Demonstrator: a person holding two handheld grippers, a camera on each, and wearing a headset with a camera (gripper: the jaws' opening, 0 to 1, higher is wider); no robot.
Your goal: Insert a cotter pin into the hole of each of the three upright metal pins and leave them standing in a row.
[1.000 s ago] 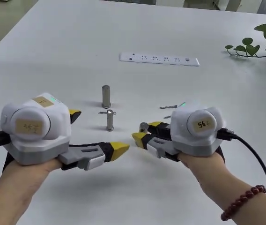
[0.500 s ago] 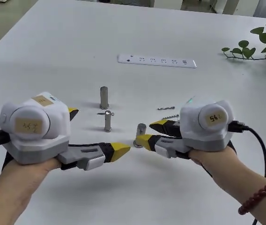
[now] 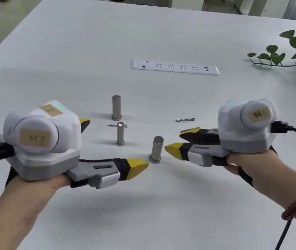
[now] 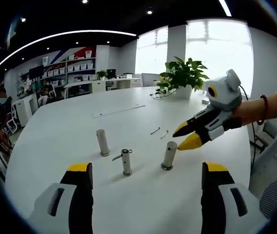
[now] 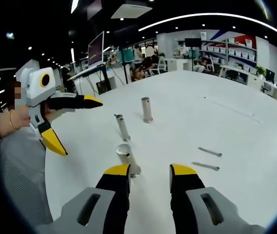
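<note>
Tongs first: your left tongs (image 3: 111, 144) are spread wide and grip nothing, held low over the bench (image 3: 59, 62) on the near side of the pins. Your right tongs (image 3: 175, 142) are only slightly parted and also hold nothing. Their yellow tips sit just beside the near pin (image 3: 157, 149) without clasping it. A second ago those tips were tight against that pin. They have since backed off to its right, and it stands upright on its own. The middle pin (image 3: 120, 134) carries a cotter pin (image 3: 118, 125) through its hole, and the far pin (image 3: 116, 107) stands upright behind it. Loose cotter pins (image 5: 210, 152) lie on the bench near your right tongs. The bench is white, with a power strip (image 3: 175, 66) and a plant (image 3: 286, 49) towards its far side. Around it is an open office of desks and shelves.
</note>
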